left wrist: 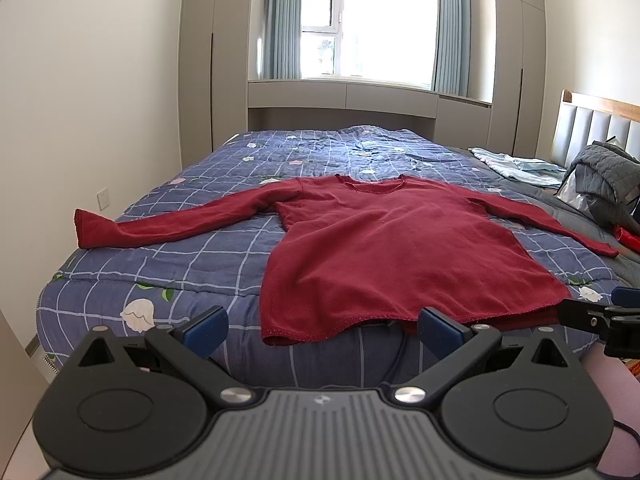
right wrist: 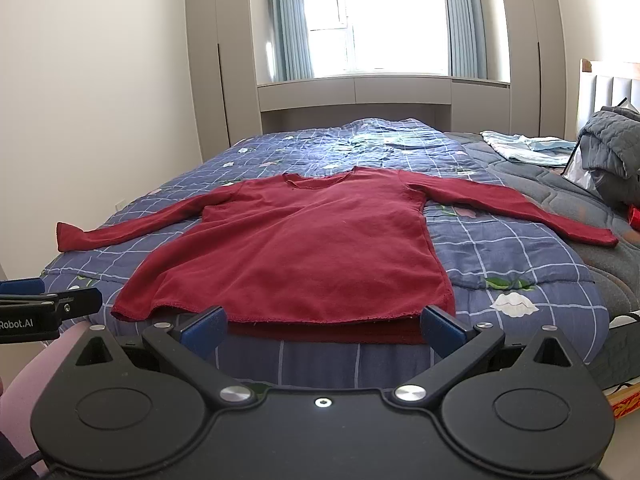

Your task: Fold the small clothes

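A dark red long-sleeved top [left wrist: 392, 248] lies flat on the bed, neck toward the window, both sleeves spread out to the sides. It also shows in the right wrist view [right wrist: 296, 248]. Its hem hangs at the bed's near edge. My left gripper [left wrist: 322, 330] is open and empty, just short of the hem's left part. My right gripper [right wrist: 324, 328] is open and empty, just short of the hem's right part. The right gripper's tip shows at the right edge of the left wrist view [left wrist: 600, 316]; the left gripper's tip shows at the left edge of the right wrist view [right wrist: 48, 304].
The bed has a blue checked quilt [left wrist: 192, 248] with flower prints. A grey blanket [right wrist: 560, 200], a pale blue cloth [right wrist: 528, 148], a grey jacket [right wrist: 612, 144] and a red item [left wrist: 628, 236] lie at the right near the headboard. Cabinets and a window stand behind.
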A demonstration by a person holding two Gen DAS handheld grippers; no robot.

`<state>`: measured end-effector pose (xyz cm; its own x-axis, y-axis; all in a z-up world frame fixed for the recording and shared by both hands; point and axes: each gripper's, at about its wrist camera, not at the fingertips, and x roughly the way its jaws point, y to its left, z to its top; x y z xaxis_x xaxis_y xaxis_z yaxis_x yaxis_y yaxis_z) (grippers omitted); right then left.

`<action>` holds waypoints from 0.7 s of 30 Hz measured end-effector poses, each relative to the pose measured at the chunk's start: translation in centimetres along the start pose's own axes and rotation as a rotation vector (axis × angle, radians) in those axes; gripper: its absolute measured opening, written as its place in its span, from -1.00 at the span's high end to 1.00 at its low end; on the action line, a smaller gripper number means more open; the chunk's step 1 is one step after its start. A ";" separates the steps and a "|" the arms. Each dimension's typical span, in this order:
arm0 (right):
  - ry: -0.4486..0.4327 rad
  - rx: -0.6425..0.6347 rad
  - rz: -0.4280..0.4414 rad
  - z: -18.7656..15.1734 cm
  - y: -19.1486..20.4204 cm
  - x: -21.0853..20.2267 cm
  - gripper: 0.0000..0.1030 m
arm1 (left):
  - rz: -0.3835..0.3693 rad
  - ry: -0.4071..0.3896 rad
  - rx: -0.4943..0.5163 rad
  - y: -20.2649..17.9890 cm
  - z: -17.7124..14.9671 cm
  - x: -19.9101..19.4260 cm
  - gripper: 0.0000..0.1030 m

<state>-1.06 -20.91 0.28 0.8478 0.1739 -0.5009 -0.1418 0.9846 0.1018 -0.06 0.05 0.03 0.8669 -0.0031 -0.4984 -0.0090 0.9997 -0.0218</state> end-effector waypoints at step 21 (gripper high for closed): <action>0.001 -0.004 -0.002 0.0 0.1 0.1 -0.99 | -0.001 0.002 -0.003 0.2 0.0 -0.2 -0.99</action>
<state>-1.01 -20.81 0.22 0.8476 0.1723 -0.5019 -0.1426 0.9850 0.0974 -0.27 0.26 0.10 0.8661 -0.0041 -0.4998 -0.0099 0.9996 -0.0253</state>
